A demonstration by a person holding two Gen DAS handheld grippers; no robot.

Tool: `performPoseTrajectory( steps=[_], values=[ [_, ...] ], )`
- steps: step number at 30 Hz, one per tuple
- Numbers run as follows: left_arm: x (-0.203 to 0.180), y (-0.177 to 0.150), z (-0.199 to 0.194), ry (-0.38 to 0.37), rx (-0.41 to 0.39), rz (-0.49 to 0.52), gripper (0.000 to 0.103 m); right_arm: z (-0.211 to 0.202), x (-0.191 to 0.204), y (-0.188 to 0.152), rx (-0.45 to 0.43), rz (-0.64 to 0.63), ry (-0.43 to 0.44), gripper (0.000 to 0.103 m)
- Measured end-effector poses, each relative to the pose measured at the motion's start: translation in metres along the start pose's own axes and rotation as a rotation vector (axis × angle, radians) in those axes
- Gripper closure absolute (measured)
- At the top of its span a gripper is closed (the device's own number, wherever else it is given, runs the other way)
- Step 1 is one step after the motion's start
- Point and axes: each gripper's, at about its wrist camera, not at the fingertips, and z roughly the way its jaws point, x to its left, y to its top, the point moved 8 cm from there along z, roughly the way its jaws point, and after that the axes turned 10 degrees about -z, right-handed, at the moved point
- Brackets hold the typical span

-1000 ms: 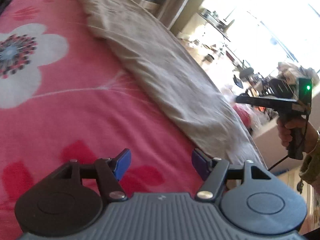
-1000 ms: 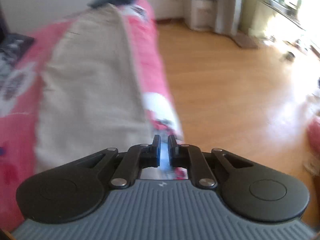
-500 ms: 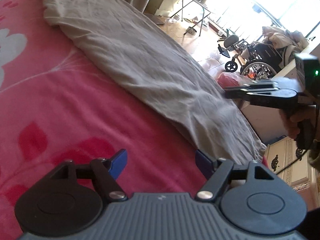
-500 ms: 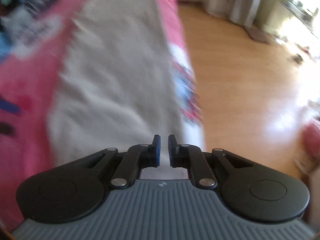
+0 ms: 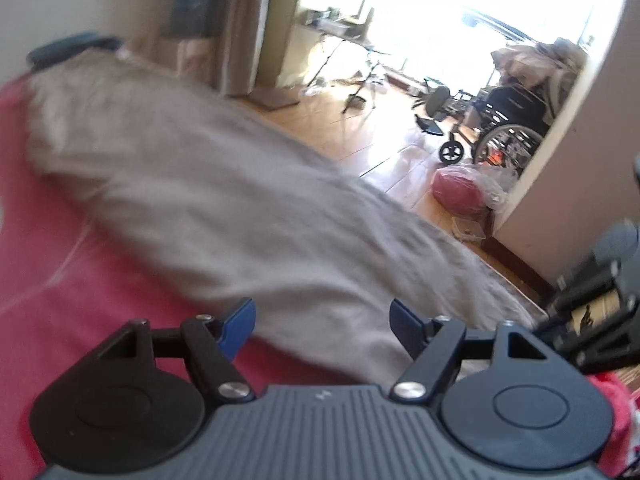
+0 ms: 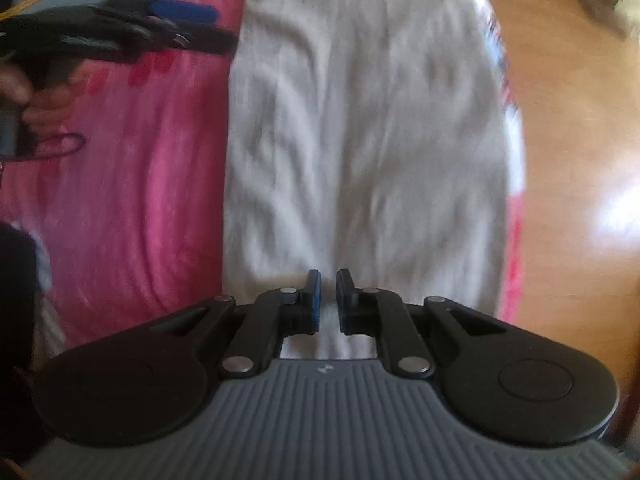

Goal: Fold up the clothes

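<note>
Beige cloth (image 6: 360,128) lies flat in a long strip on the pink bed (image 6: 132,184), along the edge nearest the wood floor (image 6: 572,128). L hand-held gripper (image 5: 322,318) hangs over the cloth's near end w/ pads spread wide, nothing between them. R hand-held gripper (image 6: 328,300) over the same end, clenched nearly together, gripping nothing.

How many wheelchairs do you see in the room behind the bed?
1. A black wheelchair with spoked wheels stands on the wooden floor by the bright window, at the right of the left wrist view. Others may be hidden behind the wall.
</note>
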Motion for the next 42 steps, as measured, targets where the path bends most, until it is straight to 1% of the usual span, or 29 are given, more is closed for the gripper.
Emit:
performPoseTrajectory(
  steps=[2, 3, 5, 6, 8, 11, 14, 15, 17, 20, 22, 23, 25, 26, 27, 29, 32, 34, 37, 39, 41, 42],
  values=[
    [-0.010, -0.005, 0.010, 0.031, 0.004, 0.067, 0.029, -0.005, -0.001, 0.023, -0.086, -0.003, -0.026, 0.095],
    [-0.014, -0.011, 0.014, 0.050, 0.018, 0.092, 0.032, 0.000, -0.001, 0.029, -0.105, 0.008, -0.025, 0.095],
    [-0.019, -0.030, 0.018, 0.095, 0.056, 0.137, 0.033, 0.010, 0.000, 0.039, -0.132, 0.027, -0.024, 0.095],
    [-0.021, -0.038, 0.015, 0.100, 0.058, 0.155, 0.033, 0.016, 0.004, 0.026, -0.108, 0.015, -0.027, 0.095],
    [-0.025, -0.054, 0.007, 0.081, 0.074, 0.176, 0.033, 0.026, 0.011, -0.001, -0.060, 0.004, -0.029, 0.095],
    [-0.031, -0.078, -0.003, 0.066, 0.098, 0.181, 0.032, 0.010, 0.012, -0.044, 0.012, 0.148, 0.033, 0.095],
    [-0.038, -0.089, -0.011, 0.055, 0.113, 0.203, 0.031, -0.009, 0.013, -0.075, 0.102, 0.218, 0.045, 0.095],
    [-0.040, -0.092, -0.014, 0.051, 0.118, 0.211, 0.031, -0.016, 0.012, -0.078, 0.119, 0.216, 0.032, 0.095],
    [-0.044, -0.099, -0.020, 0.044, 0.128, 0.226, 0.030, -0.031, 0.008, -0.065, 0.073, 0.192, -0.010, 0.095],
    [-0.047, -0.096, -0.023, 0.025, 0.149, 0.178, 0.030, -0.042, -0.002, -0.031, -0.057, 0.223, -0.042, 0.095],
    [-0.045, -0.091, -0.025, 0.018, 0.154, 0.140, 0.030, -0.035, -0.002, -0.018, -0.109, 0.230, -0.040, 0.095],
    [-0.045, -0.088, -0.027, 0.015, 0.153, 0.122, 0.030, -0.026, 0.000, -0.018, -0.104, 0.224, -0.034, 0.095],
    [-0.042, -0.084, -0.032, 0.018, 0.148, 0.096, 0.028, -0.004, 0.010, -0.023, -0.058, 0.205, -0.013, 0.095],
    [-0.041, -0.082, -0.034, 0.018, 0.146, 0.086, 0.028, 0.009, 0.020, -0.021, -0.019, 0.198, -0.005, 0.095],
    [-0.040, -0.081, -0.036, 0.018, 0.145, 0.078, 0.027, 0.017, 0.025, -0.031, 0.019, 0.196, -0.003, 0.095],
    [-0.037, -0.079, -0.037, 0.020, 0.145, 0.063, 0.027, 0.011, 0.031, -0.039, 0.004, 0.212, -0.004, 0.095],
    [-0.034, -0.077, -0.035, 0.025, 0.154, 0.041, 0.027, 0.001, 0.032, -0.043, 0.034, 0.257, 0.016, 0.093],
    [-0.033, -0.077, -0.033, 0.024, 0.167, 0.023, 0.027, -0.005, 0.034, -0.043, 0.037, 0.254, -0.008, 0.091],
    [-0.034, -0.077, -0.034, 0.016, 0.178, 0.007, 0.026, -0.019, 0.033, -0.041, -0.009, 0.269, -0.045, 0.085],
    [-0.034, -0.077, -0.037, 0.023, 0.175, 0.005, 0.023, -0.031, 0.030, -0.039, -0.054, 0.285, -0.057, 0.079],
    [-0.033, -0.077, -0.040, 0.029, 0.171, -0.001, 0.021, -0.037, 0.030, -0.031, -0.090, 0.281, -0.080, 0.070],
    [-0.033, -0.077, -0.041, 0.030, 0.171, -0.008, 0.021, -0.039, 0.030, -0.029, -0.106, 0.278, -0.092, 0.068]
  ],
)
